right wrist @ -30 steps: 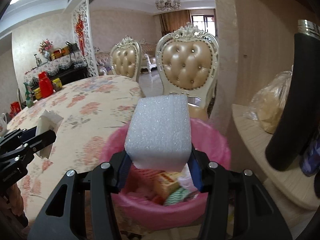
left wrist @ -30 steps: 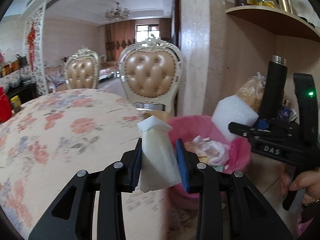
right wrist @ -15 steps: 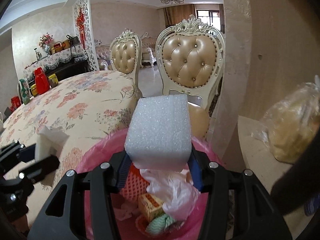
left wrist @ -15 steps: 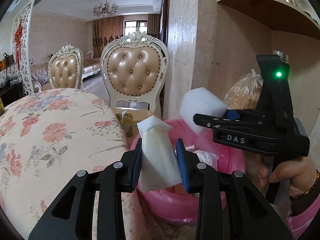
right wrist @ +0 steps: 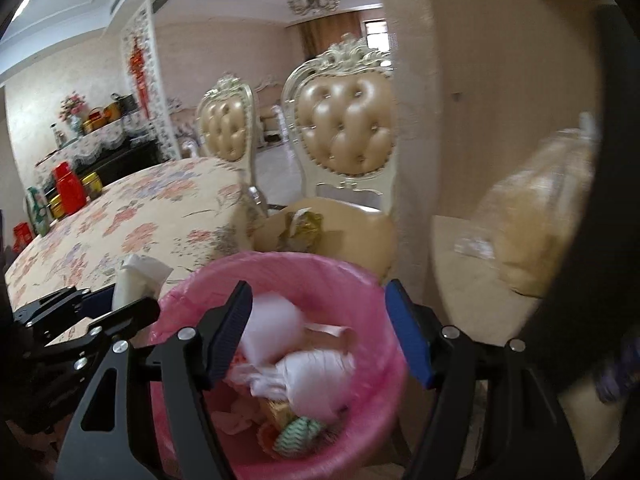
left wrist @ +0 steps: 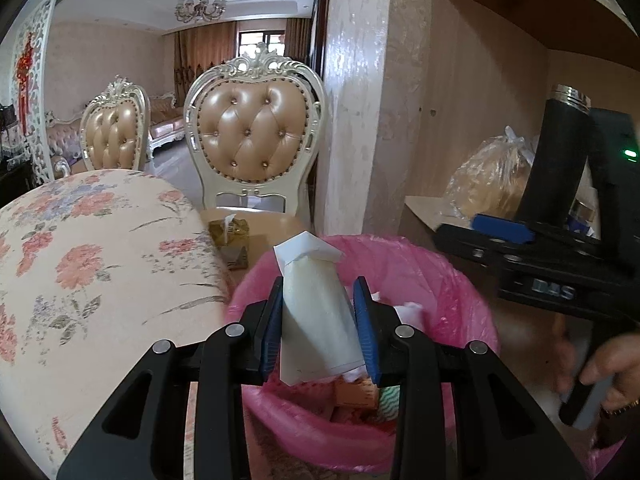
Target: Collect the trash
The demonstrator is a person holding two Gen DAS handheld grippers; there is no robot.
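Observation:
A pink-lined trash bin (left wrist: 424,264) holding several scraps stands between the table and the wall shelf. My left gripper (left wrist: 318,284) hangs over the bin's near rim, and its blue pads still press a folded white paper packet (left wrist: 316,316) as the jaws begin opening. My right gripper (right wrist: 319,286) is above the bin with its jaws opening and nothing between them. Below it a blurred white foam block (right wrist: 276,328) is dropping among the scraps. The right gripper (left wrist: 500,236) also shows at the right of the left wrist view, held by a hand (left wrist: 608,372).
A floral-clothed table (left wrist: 80,264) borders the bin on the left. A tufted chair (left wrist: 252,140) behind it carries a gold wrapper (left wrist: 230,236) on its seat. On the right shelf (left wrist: 424,208) stand a bagged loaf (left wrist: 492,176) and a black flask (left wrist: 560,152).
The right gripper opened and let the foam block fall into the bin. The left gripper carried the white packet rightward from over the table to above the bin.

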